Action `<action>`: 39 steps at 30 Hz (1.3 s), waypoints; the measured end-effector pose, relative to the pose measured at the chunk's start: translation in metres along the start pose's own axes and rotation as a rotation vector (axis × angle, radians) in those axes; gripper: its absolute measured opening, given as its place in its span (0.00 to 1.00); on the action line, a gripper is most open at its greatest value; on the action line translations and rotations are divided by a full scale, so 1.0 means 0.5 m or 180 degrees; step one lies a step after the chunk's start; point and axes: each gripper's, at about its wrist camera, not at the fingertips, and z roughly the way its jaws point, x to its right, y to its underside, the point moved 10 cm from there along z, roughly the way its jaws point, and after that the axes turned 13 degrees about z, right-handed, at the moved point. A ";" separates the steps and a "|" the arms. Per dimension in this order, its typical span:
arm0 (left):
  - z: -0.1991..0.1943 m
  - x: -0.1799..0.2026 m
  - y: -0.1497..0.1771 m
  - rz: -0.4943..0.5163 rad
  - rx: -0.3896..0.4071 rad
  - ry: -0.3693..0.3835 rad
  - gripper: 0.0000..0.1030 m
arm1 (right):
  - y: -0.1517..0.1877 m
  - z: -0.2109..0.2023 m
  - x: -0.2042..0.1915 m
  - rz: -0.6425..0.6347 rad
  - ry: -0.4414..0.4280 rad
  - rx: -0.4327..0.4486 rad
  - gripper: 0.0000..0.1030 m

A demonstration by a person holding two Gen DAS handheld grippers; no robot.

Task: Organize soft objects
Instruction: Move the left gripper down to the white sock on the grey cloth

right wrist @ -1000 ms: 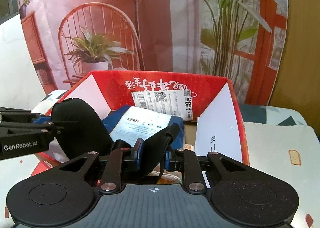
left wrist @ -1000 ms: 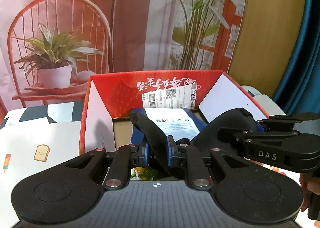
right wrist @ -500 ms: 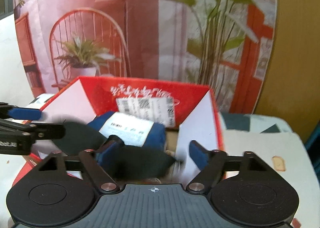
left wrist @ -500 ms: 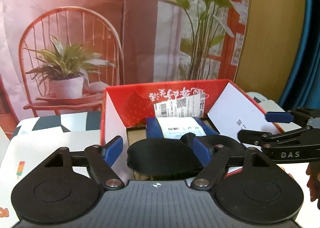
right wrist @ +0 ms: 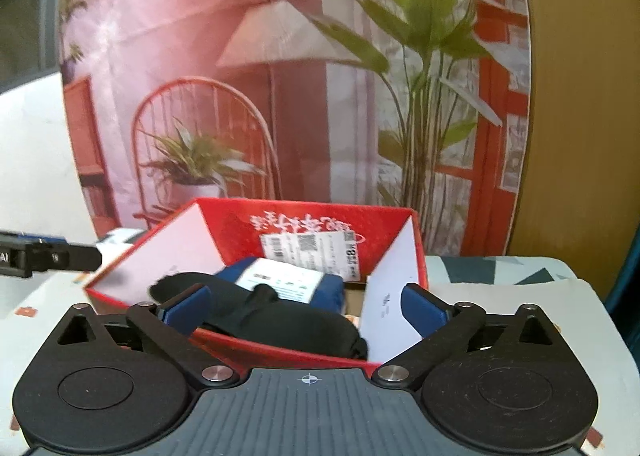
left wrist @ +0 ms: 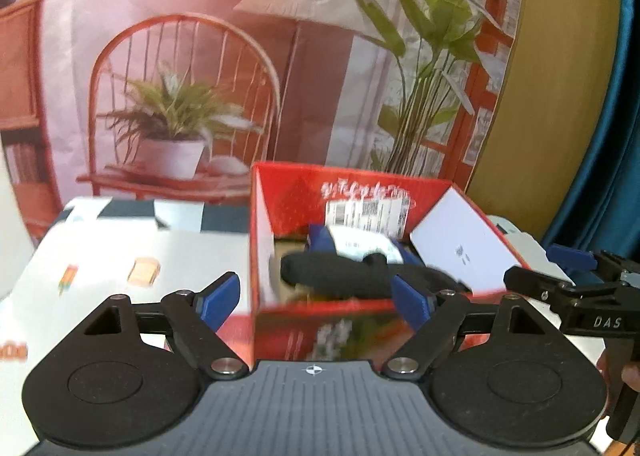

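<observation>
A black soft cloth item [left wrist: 348, 276] lies inside the open red box [left wrist: 328, 183], on top of a blue package with a white label [left wrist: 360, 244]. It also shows in the right wrist view [right wrist: 280, 316] in the red box [right wrist: 312, 211], beside the blue package [right wrist: 288, 280]. My left gripper [left wrist: 316, 296] is open and empty, in front of the box's near wall. My right gripper [right wrist: 306, 302] is open and empty, just before the box; it shows at the right of the left wrist view [left wrist: 568, 276].
The box stands on a table with a white patterned cloth [left wrist: 120, 256] that shows toast and ice-pop prints. A printed backdrop of a chair, plant and lamp [left wrist: 180, 115] hangs behind. A blue curtain [left wrist: 600, 95] is at the far right. The left gripper's side shows in the right wrist view [right wrist: 40, 256].
Both grippers opened and let go of the black cloth item, which dropped into the red box. Both grippers then pulled back and up away from the box.
</observation>
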 end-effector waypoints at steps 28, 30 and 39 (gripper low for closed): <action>-0.006 0.041 0.293 -0.0609 -0.0721 0.0339 0.26 | 0.236 -0.014 0.066 0.0280 0.0271 -0.0519 0.88; -0.005 0.044 0.293 -0.0587 -0.0722 0.0334 0.26 | 0.237 -0.003 0.077 0.0325 0.0293 -0.0552 0.88; 0.003 0.050 0.298 -0.0628 -0.0767 0.0389 0.34 | 0.247 0.013 0.083 0.0352 0.0324 -0.0641 0.54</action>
